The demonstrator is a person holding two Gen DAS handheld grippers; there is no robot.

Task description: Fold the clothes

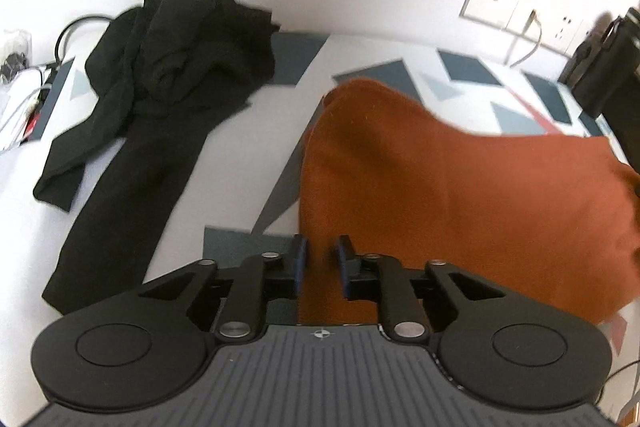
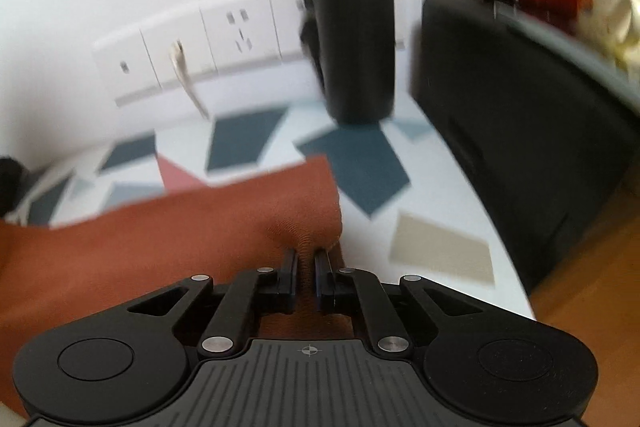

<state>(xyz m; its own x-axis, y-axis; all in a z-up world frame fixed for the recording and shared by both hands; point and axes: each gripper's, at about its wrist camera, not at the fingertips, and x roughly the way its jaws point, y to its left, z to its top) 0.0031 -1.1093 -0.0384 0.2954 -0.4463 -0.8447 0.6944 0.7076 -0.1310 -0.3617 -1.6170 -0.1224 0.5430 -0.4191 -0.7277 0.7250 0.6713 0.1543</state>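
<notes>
You've got the rust-orange garment (image 1: pixel 460 195) pinched at both ends, w/ the cloth stretched between your two hands above the patterned table (image 1: pixel 248 131).

Left gripper (image 1: pixel 322 259): jaws narrow, blue pads close on a fold of orange cloth that runs down between them. Looks like a hold, but the gap isn't fully closed, so the bite is prob. thin.

Right gripper (image 2: pixel 306 263): jaws nearly together, clamped on a bunched corner of the same garment; you can see the knit puckering just above the tips. That's a firm bite.

Handling, as I judge it: it's a soft, light knit w/ no stiffness at all. It sags btwn your grips and will droop wherever it's unsupported. The ribbed texture should give friction, so slipping is unlikely, but it stretches, so pull too hard and the edge distorts. Nothing fragile here.

Where to hold: keep to corners or hem edges, taking a doubled layer rather than a single one. Your right has that; I'd deepen the left bite if the cloth starts creeping.

Watch the surroundings: the black garment (image 1: pixel 160 99) lies heaped on the table to your left, well apart from the orange one. On your right a black bottle (image 2: pixel 352 19) stands upright near the wall sockets (image 2: pixel 208 39), close enough to catch a swinging hem.
</notes>
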